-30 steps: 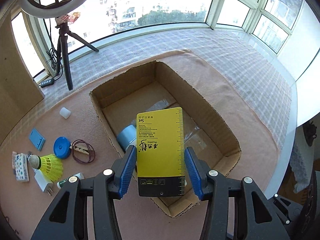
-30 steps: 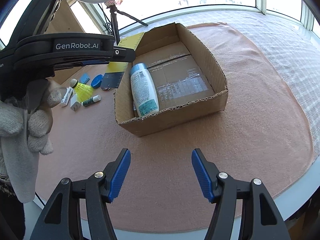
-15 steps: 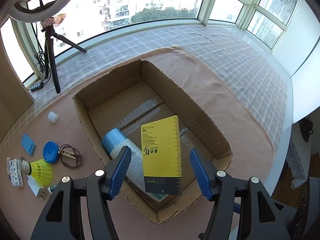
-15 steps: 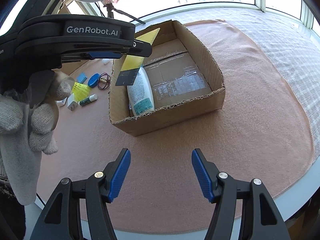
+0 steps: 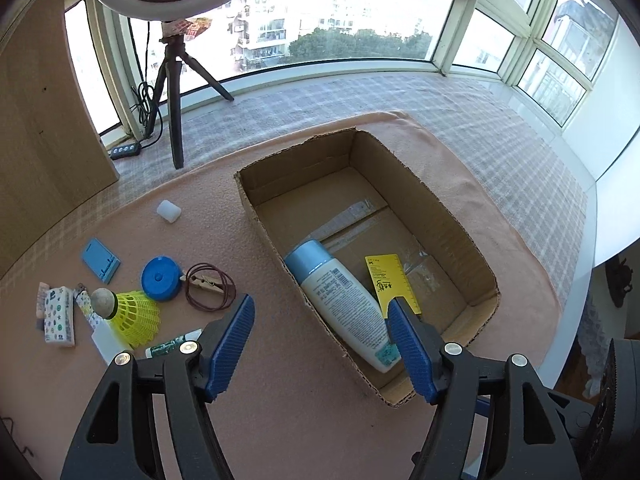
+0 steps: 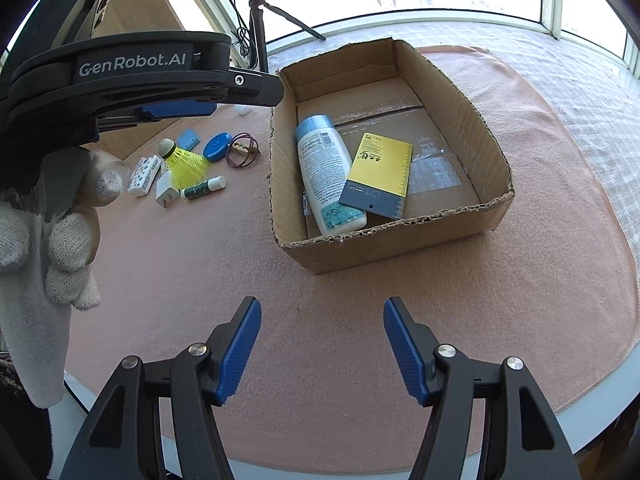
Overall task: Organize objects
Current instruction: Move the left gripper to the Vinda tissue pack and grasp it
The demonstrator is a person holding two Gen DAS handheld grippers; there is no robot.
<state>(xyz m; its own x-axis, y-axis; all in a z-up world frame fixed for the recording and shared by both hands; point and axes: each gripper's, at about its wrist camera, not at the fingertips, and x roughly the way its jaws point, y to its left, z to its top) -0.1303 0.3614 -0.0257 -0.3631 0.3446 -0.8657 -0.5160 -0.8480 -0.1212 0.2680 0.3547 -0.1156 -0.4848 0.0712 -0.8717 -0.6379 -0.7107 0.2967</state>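
Pink cloth (image 6: 400,320) by bay windows (image 5: 340,12); box (image 6: 492,160) w/ bottle (image 6: 324,168), yellow card (image 6: 380,168). Both claws, left (image 5: 320,340) & right (image 6: 322,344), held apart, empty.

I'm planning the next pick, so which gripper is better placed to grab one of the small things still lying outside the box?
Probably the left gripper. Its jaws are open and empty, beside the loose pile with the yellow shuttlecock. The right gripper, also open, hovers over bare cloth in front of the cardboard box, farther from that pile.

Two wrist fisheyes high above, angled down, sharing the cardboard box (image 5: 452,236) (image 6: 460,92).
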